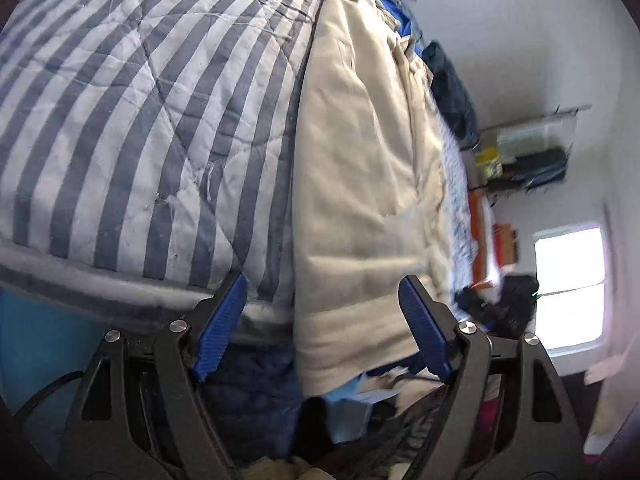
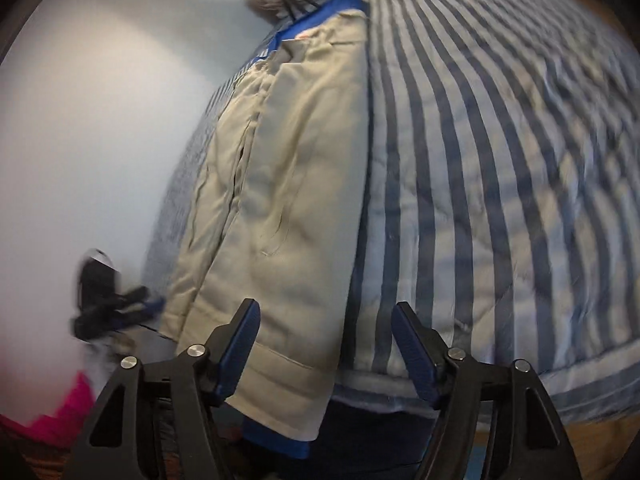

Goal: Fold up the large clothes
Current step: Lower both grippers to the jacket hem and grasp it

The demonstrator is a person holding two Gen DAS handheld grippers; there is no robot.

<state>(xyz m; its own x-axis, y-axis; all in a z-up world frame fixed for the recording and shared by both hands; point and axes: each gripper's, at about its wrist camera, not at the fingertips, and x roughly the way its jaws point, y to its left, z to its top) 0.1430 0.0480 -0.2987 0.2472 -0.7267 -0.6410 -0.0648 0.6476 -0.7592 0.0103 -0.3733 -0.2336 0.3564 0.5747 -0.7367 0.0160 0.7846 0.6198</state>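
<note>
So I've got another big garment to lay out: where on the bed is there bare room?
The striped quilt is bare beside the beige jacket, out to its near hem. Past the jacket's other edge it is crowded: dark clothes and clutter.

No writing, label, brand or number can be made out anywhere from here, in either wrist view; everything is too blurred or too plain for that.
</note>
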